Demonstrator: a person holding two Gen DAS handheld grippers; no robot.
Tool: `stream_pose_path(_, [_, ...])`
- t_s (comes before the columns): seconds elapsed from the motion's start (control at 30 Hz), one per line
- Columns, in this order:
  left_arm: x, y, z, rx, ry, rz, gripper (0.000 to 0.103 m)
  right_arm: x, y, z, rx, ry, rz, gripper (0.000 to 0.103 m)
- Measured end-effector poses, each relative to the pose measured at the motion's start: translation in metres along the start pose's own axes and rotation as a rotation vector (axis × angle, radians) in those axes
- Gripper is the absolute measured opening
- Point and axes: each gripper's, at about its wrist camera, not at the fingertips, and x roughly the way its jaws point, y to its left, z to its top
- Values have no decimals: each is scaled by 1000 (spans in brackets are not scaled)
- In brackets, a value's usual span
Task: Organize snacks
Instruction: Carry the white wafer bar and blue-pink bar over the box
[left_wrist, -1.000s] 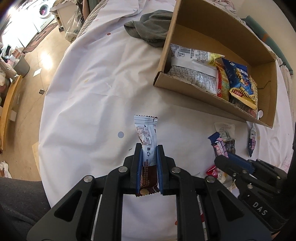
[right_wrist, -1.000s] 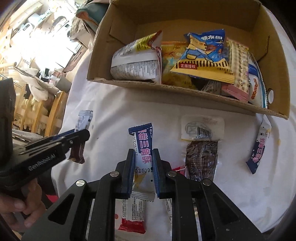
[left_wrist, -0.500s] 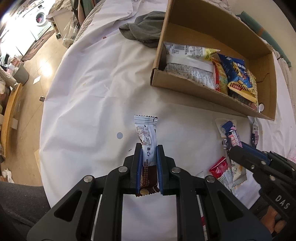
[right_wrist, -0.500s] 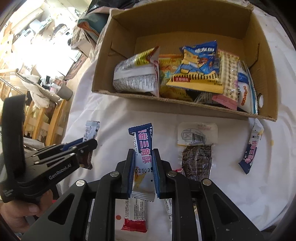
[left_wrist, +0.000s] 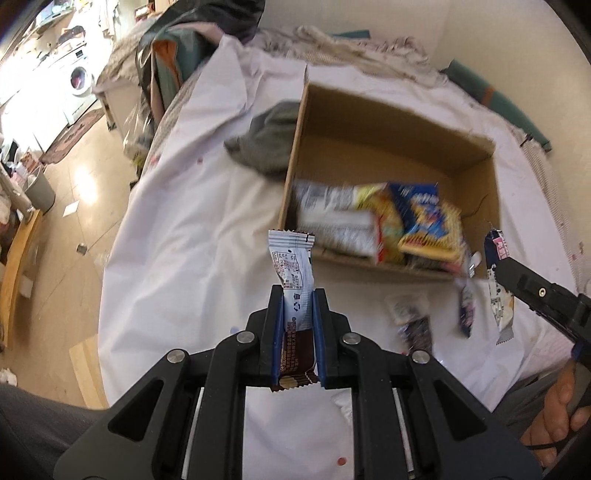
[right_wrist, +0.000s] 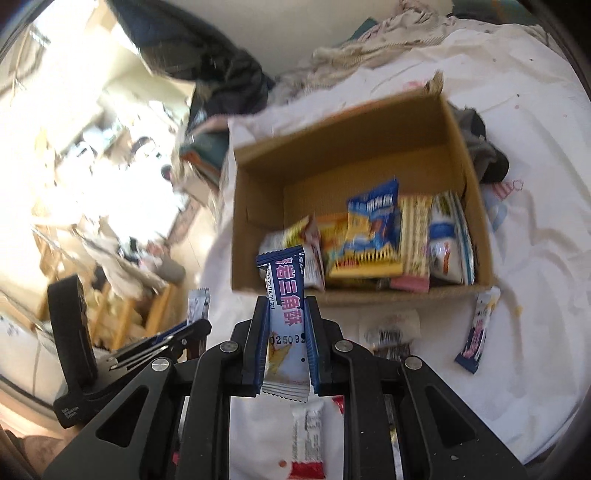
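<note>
On the left side of the white-covered tabletop (left_wrist: 192, 236), the left tool (left_wrist: 297, 325) is clamped on a white-and-brown snack bar (left_wrist: 293, 291), its pads pressing the wrapper near its lower half so that the printed upper end stands free above the fingers. The bar is off the cloth, in front of the near-left corner of the cardboard box (left_wrist: 295, 155).

That box holds a row of packets packed against its near wall: a white one, an orange one and a blue-and-yellow chip bag (left_wrist: 424, 218). The back half of the box floor looks bare. To do this step well, I judge that each bar should be carried over the near wall, high enough that its free end clears the cardboard rim, and let go above a gap, not on top of the standing bags.

In front of the box lie a dark wrapped sweet (left_wrist: 415, 330) and a small blue bar (right_wrist: 478, 328), both yet to be collected.

Farther right, the right tool (right_wrist: 286, 332) is clamped on a blue-and-white bar with pink lettering (right_wrist: 284, 295), held upright before the box's near wall. Both tools head for the same opening, so they would best go in apart from each other, left to the left end, right toward the middle.
</note>
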Motion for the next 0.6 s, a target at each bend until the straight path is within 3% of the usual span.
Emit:
stream_pose_path(0.13, [-14,-3,19,18,-46,-14,12,-16,-4,17,12,-78,20,19])
stream_pose_path(0.37, [-19,-5,54,53,-97,-1,12,-34,-22,56,15,-146,-30,19])
stream_pose_path(0.6, [-6,-14,83,80,-122,-13,12,-23,-39,76,26,-133,-71,19])
